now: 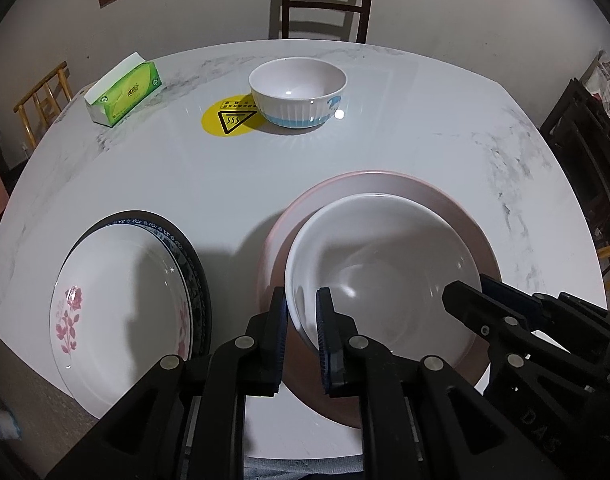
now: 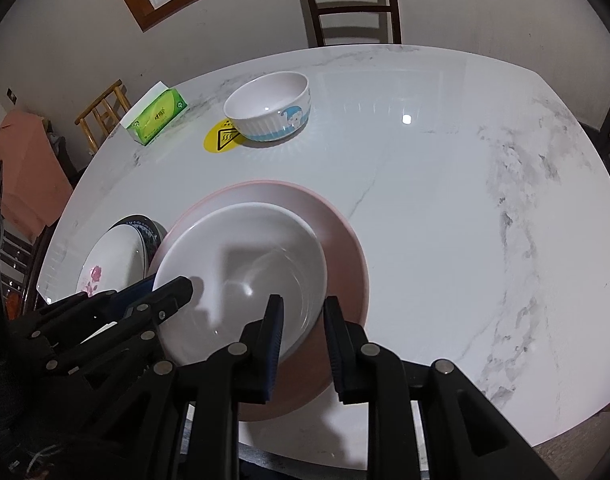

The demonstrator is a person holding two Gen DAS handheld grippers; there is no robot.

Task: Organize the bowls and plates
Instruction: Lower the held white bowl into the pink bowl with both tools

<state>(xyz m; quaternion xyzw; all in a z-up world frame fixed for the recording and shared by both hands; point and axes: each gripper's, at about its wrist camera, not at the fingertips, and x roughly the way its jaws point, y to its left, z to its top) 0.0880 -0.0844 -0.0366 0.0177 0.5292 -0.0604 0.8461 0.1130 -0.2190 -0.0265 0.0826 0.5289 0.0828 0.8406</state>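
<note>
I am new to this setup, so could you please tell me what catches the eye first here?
A big white bowl sits on a pink plate near the table's front edge, with the left claw and right claw each gripping its rim. Beyond it, a smaller blue-patterned bowl stands beside a yellow warning sticker.

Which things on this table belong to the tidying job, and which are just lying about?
Job: white bowl gripped by both tools, pink plate under it, flowered plate, dark-rimmed plate beneath, blue-banded bowl.
Lying about: tissue box, yellow sticker, chair.
</note>
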